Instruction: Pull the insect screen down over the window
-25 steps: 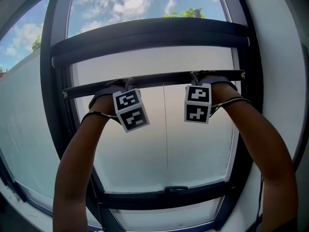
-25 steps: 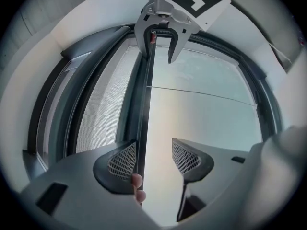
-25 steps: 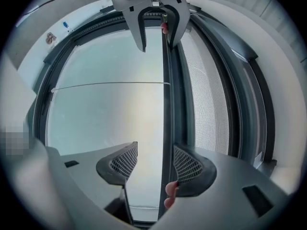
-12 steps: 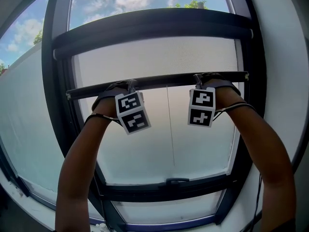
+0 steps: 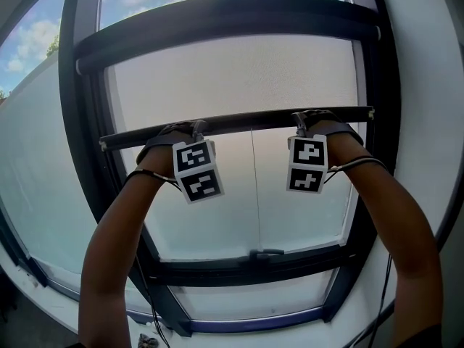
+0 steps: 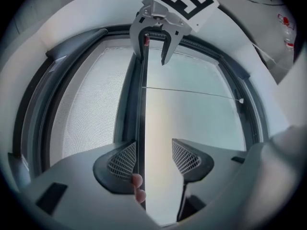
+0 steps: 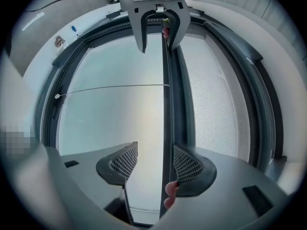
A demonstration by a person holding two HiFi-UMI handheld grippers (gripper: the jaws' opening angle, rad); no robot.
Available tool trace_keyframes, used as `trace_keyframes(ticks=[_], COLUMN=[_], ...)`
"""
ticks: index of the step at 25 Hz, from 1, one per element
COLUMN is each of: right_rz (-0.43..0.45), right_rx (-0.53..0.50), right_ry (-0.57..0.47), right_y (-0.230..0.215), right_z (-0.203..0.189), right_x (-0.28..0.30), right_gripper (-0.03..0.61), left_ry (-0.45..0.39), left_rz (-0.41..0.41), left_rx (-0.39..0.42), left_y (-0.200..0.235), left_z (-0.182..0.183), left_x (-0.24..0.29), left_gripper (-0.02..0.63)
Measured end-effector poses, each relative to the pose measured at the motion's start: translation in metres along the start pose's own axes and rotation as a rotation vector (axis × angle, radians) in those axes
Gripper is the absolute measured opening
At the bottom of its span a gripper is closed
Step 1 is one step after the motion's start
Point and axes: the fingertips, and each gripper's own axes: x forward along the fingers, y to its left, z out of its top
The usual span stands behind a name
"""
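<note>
The insect screen's dark pull bar (image 5: 239, 121) runs across the window, with grey mesh (image 5: 232, 78) stretched from it up to the roller housing (image 5: 225, 22). My left gripper (image 5: 194, 129) and right gripper (image 5: 299, 119) both reach onto the bar from below. In the left gripper view the bar (image 6: 141, 104) passes between the open jaws of the left gripper (image 6: 153, 158), close to the left pad, and a fingertip (image 6: 138, 182) rests against it. In the right gripper view the bar (image 7: 167, 104) lies against the right pad of the open right gripper (image 7: 156, 163), beside a fingertip (image 7: 171, 189).
A thin pull cord (image 5: 251, 187) hangs from the bar's middle down to the lower sash rail (image 5: 254, 267). Dark window frame posts (image 5: 83, 158) stand at both sides. White wall (image 5: 428, 122) borders the right. Sky and clouds show above the housing.
The pull bar and both grippers have come down the window. More mesh shows between the roller housing and the bar than a second ago.
</note>
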Motion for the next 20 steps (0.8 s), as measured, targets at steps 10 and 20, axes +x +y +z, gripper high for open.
trace_keyframes(ticks=[10, 20], right_rz=[0.045, 0.084], right_rx=[0.037, 0.07], right_ry=[-0.01, -0.002], right_y=[0.056, 0.075], right_z=[0.007, 0.006], right_x=[0.002, -0.005], right_gripper=[0.236, 0.236], left_ry=[-0.029, -0.062], left_rz=[-0.073, -0.145], left_rx=[0.002, -0.027], left_y=[-0.058, -0.078], left_z=[-0.004, 0.0], left_x=[0.007, 0.0], left_gripper=[0.235, 0.235])
